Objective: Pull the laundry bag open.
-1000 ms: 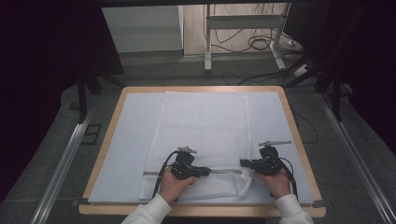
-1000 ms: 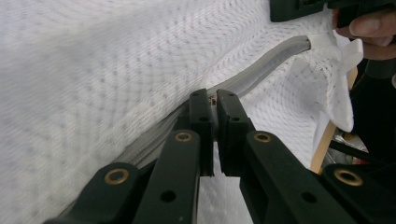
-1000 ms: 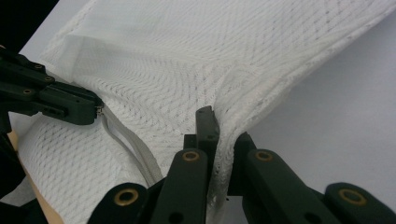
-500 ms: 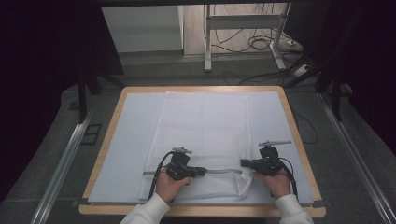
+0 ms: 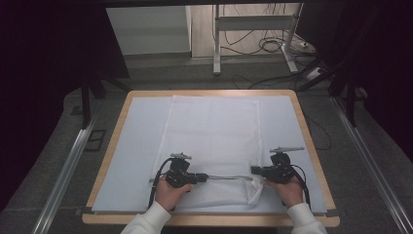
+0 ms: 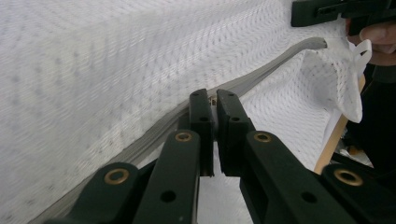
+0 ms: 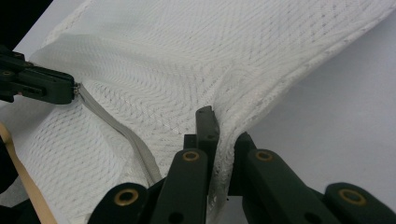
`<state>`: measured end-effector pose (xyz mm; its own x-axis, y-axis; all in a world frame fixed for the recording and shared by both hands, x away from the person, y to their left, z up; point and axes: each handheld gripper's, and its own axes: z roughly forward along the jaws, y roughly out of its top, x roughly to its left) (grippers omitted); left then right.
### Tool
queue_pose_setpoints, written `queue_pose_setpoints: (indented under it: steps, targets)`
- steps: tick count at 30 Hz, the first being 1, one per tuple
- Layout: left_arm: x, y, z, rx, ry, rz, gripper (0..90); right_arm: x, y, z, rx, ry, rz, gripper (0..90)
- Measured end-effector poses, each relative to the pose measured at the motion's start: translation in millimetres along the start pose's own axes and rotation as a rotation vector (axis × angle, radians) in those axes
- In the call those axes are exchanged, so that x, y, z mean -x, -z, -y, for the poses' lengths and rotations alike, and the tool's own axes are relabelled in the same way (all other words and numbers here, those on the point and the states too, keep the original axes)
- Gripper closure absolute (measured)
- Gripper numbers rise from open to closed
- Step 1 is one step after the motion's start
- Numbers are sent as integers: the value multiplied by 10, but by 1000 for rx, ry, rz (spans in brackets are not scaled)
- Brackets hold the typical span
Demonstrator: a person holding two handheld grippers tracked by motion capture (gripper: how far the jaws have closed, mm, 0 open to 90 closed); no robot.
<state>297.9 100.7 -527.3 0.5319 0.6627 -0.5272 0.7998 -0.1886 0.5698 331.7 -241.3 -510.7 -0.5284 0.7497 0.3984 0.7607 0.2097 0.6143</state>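
A white mesh bag (image 5: 214, 131) lies flat on the table, with a grey zipper (image 5: 226, 177) running along its near end. My left gripper (image 5: 202, 177) is shut on the zipper pull, and a small metal piece shows between its jaws (image 6: 215, 100). The zipper (image 6: 275, 63) stretches from there to the bag's right corner. My right gripper (image 5: 253, 170) is shut on a pinch of mesh at that corner (image 7: 219, 126). The bag (image 7: 187, 56) is pulled taut between the two, and the left gripper (image 7: 46, 86) faces the right one across the zipper (image 7: 121, 133).
The bag rests on a white mat (image 5: 141, 146) that covers a wooden table (image 5: 209, 219). Both hands come in over the table's near edge. Metal rails run along the floor on either side, and cables and a stand's legs (image 5: 253, 48) lie beyond the far edge.
My left gripper has slid to the left along the bag's near end with the zipper pull, so more grey zipper shows between the grippers. The right gripper has stayed put.
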Motion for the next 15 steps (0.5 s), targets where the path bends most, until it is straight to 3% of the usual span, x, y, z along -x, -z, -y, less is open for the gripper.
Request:
queue_pose_setpoints:
  steps: [15]
  targets:
    - [-129, 147, 81, 12, 32, -15, 865, 6, 0, -1, -1, 3, 8, 878]
